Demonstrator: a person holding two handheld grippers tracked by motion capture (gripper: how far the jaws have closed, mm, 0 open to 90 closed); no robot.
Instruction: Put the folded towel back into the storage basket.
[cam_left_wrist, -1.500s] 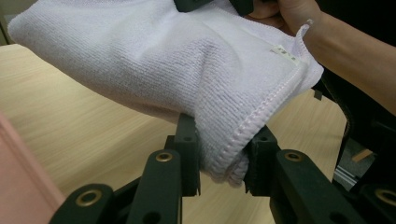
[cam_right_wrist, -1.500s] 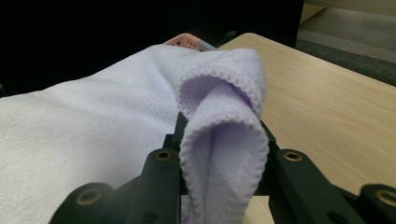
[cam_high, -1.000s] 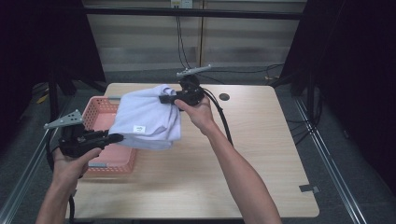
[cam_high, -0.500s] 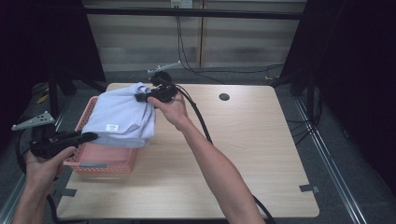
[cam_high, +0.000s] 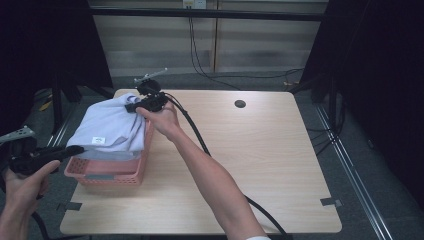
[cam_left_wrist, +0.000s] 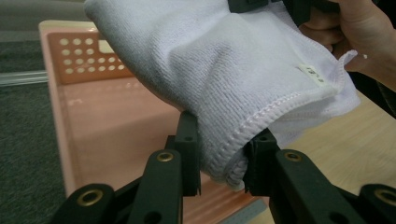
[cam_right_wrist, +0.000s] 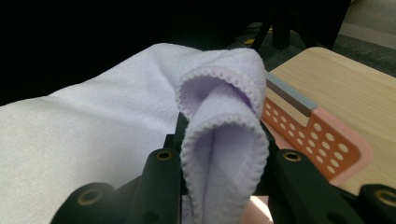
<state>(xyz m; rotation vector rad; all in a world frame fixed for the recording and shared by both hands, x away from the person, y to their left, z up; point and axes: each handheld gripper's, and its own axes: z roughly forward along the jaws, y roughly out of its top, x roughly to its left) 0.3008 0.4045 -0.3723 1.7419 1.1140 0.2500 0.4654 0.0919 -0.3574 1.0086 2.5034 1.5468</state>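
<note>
A folded pale lilac towel (cam_high: 112, 127) hangs stretched between two hand-held tongs above a pink perforated basket (cam_high: 107, 170), which sits at the left edge of the wooden tabletop (cam_high: 260, 150), nearer its front corner. The left tongs (cam_high: 70, 150) are closed on the towel's near hemmed corner, out past the tabletop's left edge. The right tongs (cam_high: 134, 106) pinch a bunched fold at its far end, over the basket's far rim.
</note>
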